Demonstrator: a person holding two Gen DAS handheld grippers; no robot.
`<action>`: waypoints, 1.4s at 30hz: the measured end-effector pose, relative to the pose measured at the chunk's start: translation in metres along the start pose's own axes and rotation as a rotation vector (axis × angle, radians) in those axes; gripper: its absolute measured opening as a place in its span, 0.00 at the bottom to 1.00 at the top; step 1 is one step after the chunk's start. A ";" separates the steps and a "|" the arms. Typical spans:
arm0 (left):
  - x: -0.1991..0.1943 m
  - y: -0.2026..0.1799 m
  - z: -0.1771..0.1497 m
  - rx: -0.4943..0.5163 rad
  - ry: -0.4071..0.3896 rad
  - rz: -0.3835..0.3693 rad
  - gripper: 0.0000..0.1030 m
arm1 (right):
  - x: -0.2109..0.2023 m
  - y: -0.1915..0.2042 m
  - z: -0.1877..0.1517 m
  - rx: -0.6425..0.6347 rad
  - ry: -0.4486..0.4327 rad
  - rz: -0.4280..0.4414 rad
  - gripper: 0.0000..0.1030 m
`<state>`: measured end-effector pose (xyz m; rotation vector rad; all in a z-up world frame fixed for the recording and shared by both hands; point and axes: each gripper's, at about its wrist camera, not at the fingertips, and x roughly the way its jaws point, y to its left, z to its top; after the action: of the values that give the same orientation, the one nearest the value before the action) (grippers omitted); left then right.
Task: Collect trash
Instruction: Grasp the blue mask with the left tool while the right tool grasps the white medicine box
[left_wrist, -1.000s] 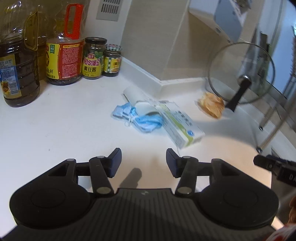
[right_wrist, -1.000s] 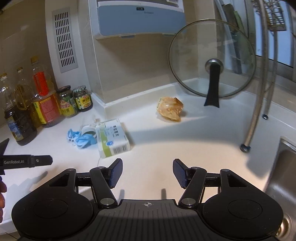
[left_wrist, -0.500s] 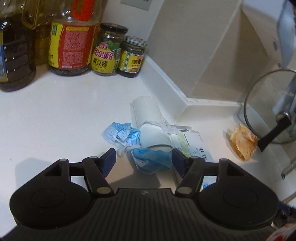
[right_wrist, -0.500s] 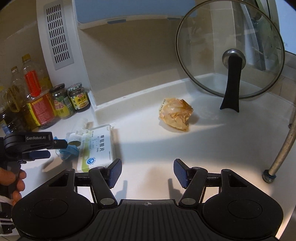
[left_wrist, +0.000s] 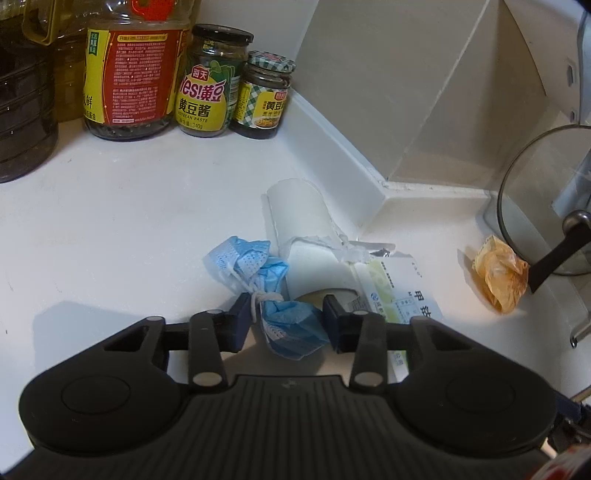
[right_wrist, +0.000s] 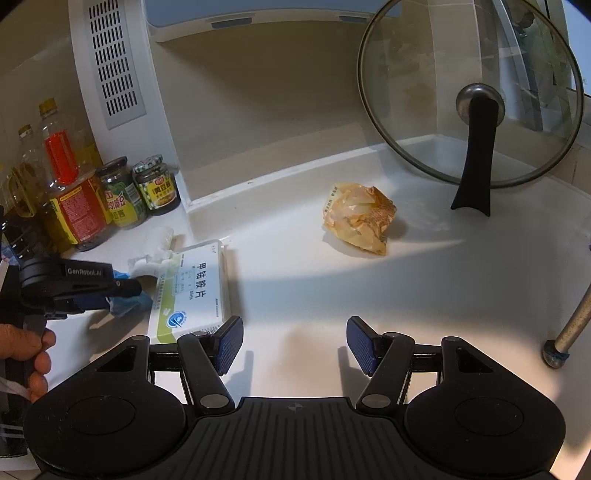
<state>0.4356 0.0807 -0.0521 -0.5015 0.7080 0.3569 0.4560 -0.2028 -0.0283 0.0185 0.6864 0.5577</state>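
Observation:
A crumpled blue face mask (left_wrist: 258, 266) lies on the white counter (left_wrist: 129, 221), beside a torn white paper tube (left_wrist: 303, 221) and a white-green medicine box (left_wrist: 399, 291). My left gripper (left_wrist: 284, 321) straddles the mask's near end; its jaws are closing and both pads touch the bunched cloth. The right wrist view shows the same left gripper (right_wrist: 125, 291) at the box (right_wrist: 192, 291). My right gripper (right_wrist: 293, 343) is open over bare counter with nothing between its fingers. A crumpled orange wrapper (right_wrist: 358, 218) lies beyond it.
Oil bottles (left_wrist: 133, 66) and two sauce jars (left_wrist: 210, 85) stand against the back wall on the left. A glass pot lid (right_wrist: 469, 96) leans upright behind the wrapper. A metal pipe (right_wrist: 569, 325) ends on the counter at right. A hand (right_wrist: 26, 350) holds the left gripper.
Both grippers moved forward and lower. The left one came over the blue mask, opened wider, then narrowed onto it. The right gripper's opening stayed the same.

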 end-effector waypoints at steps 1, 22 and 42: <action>-0.003 0.002 0.000 0.013 0.002 -0.002 0.27 | 0.001 0.002 0.001 0.000 -0.001 0.006 0.60; -0.062 0.039 -0.013 0.149 -0.012 -0.012 0.10 | 0.081 0.087 0.013 -0.201 0.078 0.074 0.86; -0.075 0.032 -0.025 0.178 0.016 -0.081 0.10 | 0.052 0.075 -0.011 -0.189 0.063 0.003 0.69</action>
<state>0.3543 0.0829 -0.0259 -0.3637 0.7256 0.2116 0.4462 -0.1143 -0.0528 -0.1752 0.6928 0.6259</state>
